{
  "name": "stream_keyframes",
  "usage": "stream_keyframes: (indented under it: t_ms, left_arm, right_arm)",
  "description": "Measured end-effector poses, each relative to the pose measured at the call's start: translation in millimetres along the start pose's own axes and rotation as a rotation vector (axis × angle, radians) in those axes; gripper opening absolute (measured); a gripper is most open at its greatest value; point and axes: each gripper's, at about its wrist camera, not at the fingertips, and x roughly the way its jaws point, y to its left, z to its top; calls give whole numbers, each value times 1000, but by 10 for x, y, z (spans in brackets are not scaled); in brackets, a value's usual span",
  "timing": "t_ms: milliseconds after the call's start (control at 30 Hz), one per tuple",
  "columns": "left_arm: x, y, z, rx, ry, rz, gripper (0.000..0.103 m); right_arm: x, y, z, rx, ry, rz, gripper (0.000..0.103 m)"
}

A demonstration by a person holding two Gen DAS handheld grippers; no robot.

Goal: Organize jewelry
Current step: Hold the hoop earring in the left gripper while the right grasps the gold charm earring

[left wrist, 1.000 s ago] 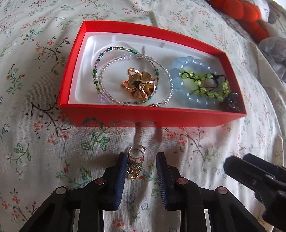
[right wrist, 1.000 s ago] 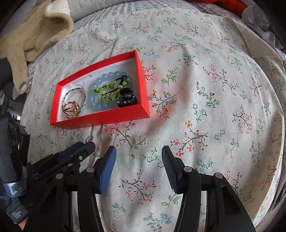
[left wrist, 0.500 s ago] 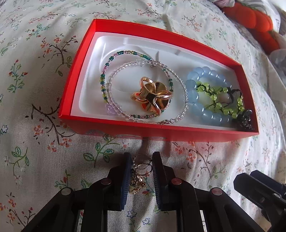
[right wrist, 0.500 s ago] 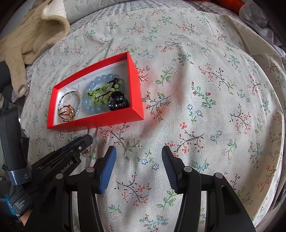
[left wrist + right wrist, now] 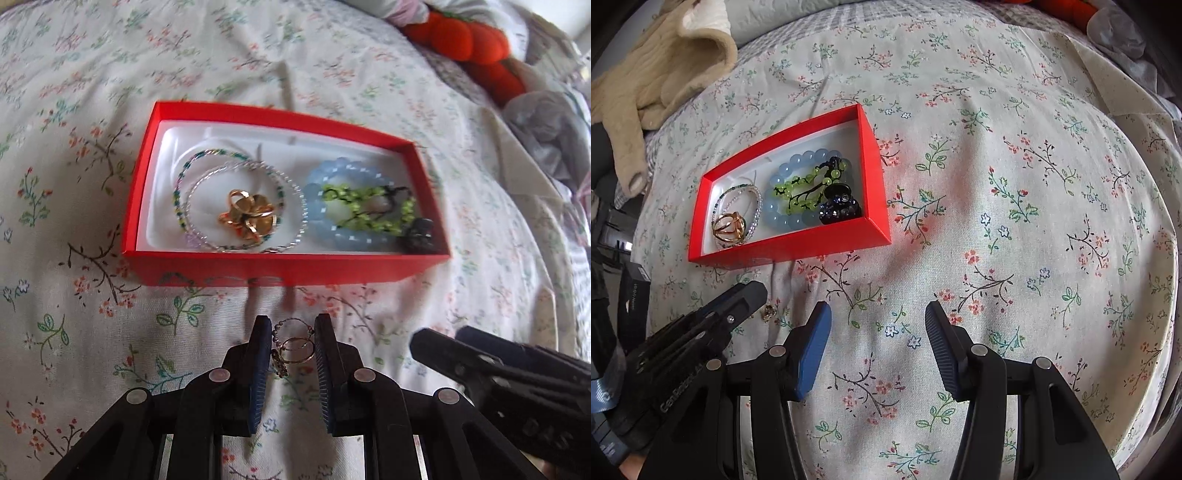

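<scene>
My left gripper (image 5: 289, 345) had its fingers drawn in close around the charm ring (image 5: 293, 349), which sat between the pads just short of the box's (image 5: 280, 267) near wall, above the bedspread (image 5: 480, 236). My right gripper (image 5: 877, 332) hung wide apart with nothing in it, over bare cloth right of the box. The box already held the bracelets (image 5: 354, 206) and gold ring (image 5: 247, 218). To do this well, I judged I should keep the squeeze light and steady, lift enough to clear the near wall, travel forward over the white liner (image 5: 162, 206), and let go low so the dangling charms would not snag.
</scene>
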Motion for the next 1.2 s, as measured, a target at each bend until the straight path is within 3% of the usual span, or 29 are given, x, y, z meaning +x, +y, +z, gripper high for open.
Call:
stream_keyframes:
  t_ms: [167, 267, 400, 567, 667, 833, 933, 1200]
  left_arm:
    - [-96, -6, -33, 49, 36, -59, 19]
    - [-116, -1, -36, 72, 40, -8, 25]
    - [-117, 77, -78, 68, 61, 23, 25]
    - [106, 148, -197, 56, 191, 78, 25]
    - [193, 146, -253, 63, 229, 104, 25]
    - [286, 103, -303, 76, 242, 134, 25]
    - [299, 57, -307, 88, 238, 153, 11]
    - [151, 219, -280, 21, 210, 143, 11]
  right_arm:
    - [-23, -36, -4, 12, -5, 5, 56]
    - [-25, -52, -8, 17, -6, 2, 56]
    - [-26, -36, -20, 12, -6, 2, 56]
    - [6, 37, -28, -1, 1, 2, 56]
    - [26, 92, -39, -10, 5, 3, 56]
    - [63, 169, -53, -31, 17, 6, 56]
    - [81, 185, -46, -34, 21, 4, 56]
    - [117, 310, -46, -53, 26, 54, 56]
